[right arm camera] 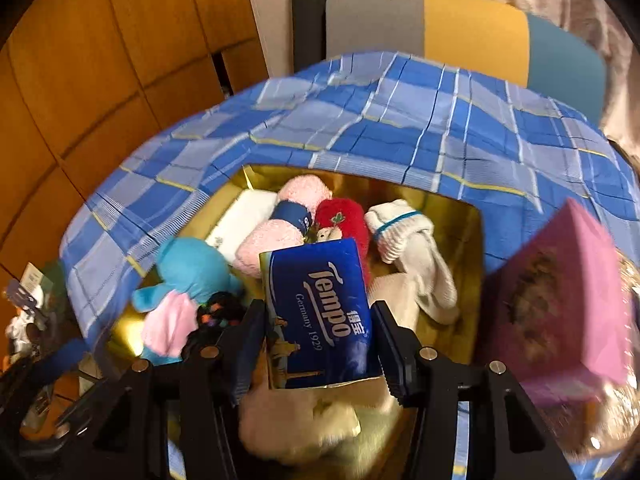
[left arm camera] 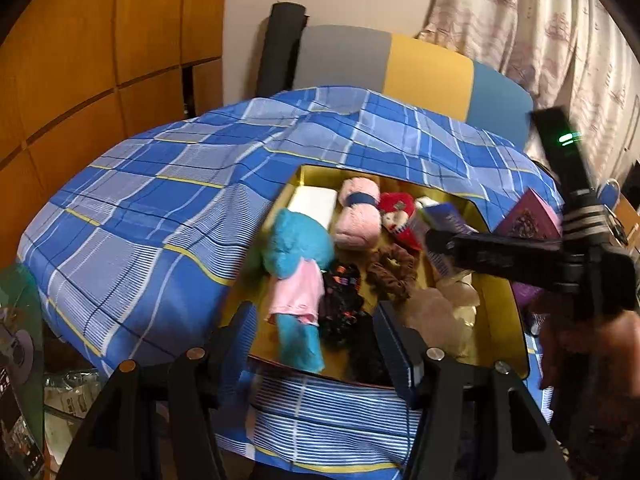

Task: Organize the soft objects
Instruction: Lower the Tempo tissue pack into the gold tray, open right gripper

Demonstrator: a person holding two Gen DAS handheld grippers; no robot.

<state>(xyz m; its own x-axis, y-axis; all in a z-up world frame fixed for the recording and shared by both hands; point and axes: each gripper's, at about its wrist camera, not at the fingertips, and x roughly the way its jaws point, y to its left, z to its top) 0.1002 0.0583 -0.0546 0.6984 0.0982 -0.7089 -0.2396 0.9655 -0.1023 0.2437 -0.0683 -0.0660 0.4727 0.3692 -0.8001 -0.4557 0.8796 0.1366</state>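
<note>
Glossy gold box, fluffy plush toy, cloth checked sheet.

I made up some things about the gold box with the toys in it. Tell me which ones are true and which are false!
1. The right gripper is holding the blue tissue pack. True.
2. The left gripper is holding the blue plush toy. False: it is open with nothing between its fingers; the toy lies in the gold box.
3. The pink fluffy roll has a dark blue band around its middle. True.
4. The white socks lie on the checked cloth outside the box. False: they lie inside the box.
5. The red plush sits between the pink roll and the socks. True.
</note>
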